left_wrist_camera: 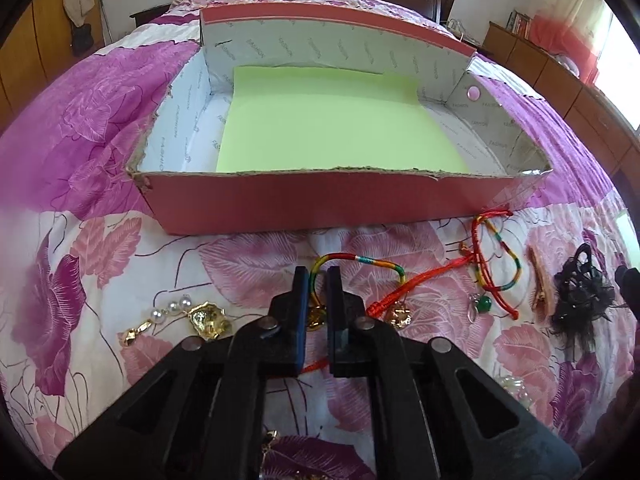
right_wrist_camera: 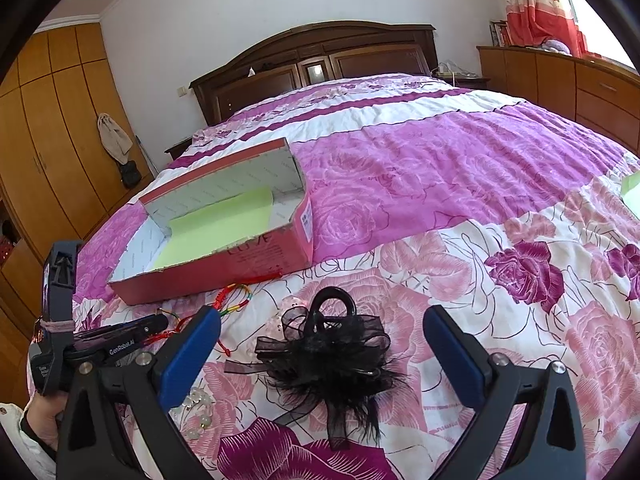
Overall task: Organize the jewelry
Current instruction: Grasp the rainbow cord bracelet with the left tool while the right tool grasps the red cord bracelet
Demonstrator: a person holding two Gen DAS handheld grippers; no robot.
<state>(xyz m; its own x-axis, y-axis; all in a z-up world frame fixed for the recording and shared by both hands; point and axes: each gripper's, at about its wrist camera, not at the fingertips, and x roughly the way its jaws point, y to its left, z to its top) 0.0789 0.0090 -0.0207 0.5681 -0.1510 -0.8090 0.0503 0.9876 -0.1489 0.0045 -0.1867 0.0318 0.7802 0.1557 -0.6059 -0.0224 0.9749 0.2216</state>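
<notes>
The left gripper (left_wrist_camera: 318,280) is clamped on the rainbow cord bracelet (left_wrist_camera: 360,260), just before the red box (left_wrist_camera: 320,200) on the flowered bedspread (right_wrist_camera: 440,152). The right gripper (right_wrist_camera: 322,332) gapes wide around a black feathered hair clip (right_wrist_camera: 332,356), not touching it. "FASHION" lines the box; "GenRobot.AI" marks the left gripper.

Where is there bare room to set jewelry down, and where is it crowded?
The green paper lining the red box is bare throughout. The bedspread between box and headboard is free too. The strip in front of the box is crowded: pearl brooch, corded bracelets, black hair clip.
</notes>
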